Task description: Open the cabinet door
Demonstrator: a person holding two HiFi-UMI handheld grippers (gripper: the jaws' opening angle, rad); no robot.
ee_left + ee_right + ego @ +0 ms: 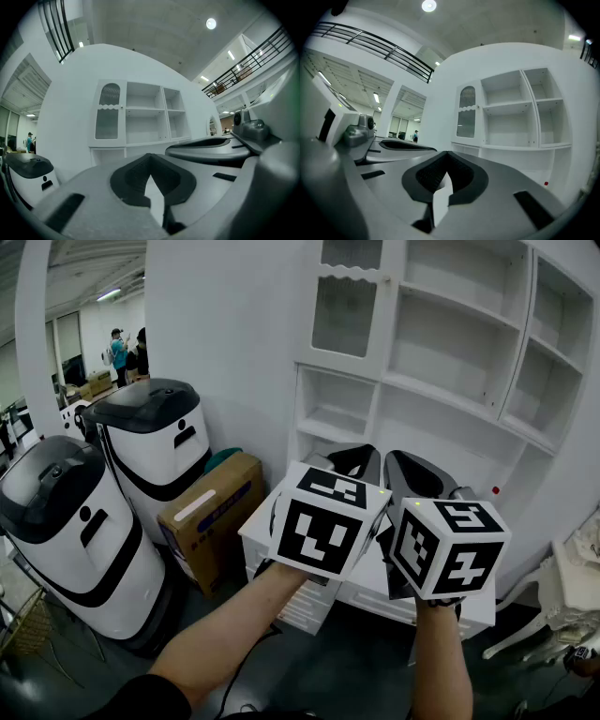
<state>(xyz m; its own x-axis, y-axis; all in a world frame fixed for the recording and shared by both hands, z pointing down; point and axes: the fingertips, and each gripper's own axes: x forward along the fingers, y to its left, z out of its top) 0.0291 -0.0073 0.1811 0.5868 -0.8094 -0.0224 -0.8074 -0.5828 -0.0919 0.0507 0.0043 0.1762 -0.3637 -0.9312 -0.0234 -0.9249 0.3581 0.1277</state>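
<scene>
The white cabinet point(450, 352) stands against the curved wall, with open shelves and a narrow glass-paned door point(345, 310) at its upper left. The door looks closed. I hold both grippers side by side, level, some way in front of the cabinet's lower shelves. My left gripper point(354, 457) is shut with nothing in it, and so is my right gripper point(412, 470). The left gripper view shows the closed jaws point(150, 157) below the door point(107, 115). In the right gripper view the shut jaws point(446, 157) point toward the door point(466, 115).
Two white-and-black rounded machines point(155, 442) point(66, 531) stand at the left, with a cardboard box point(211, 512) beside them. A low white drawer unit point(309, 601) sits under the grippers. A white chair point(562, 606) is at the right. People stand far back left point(122, 352).
</scene>
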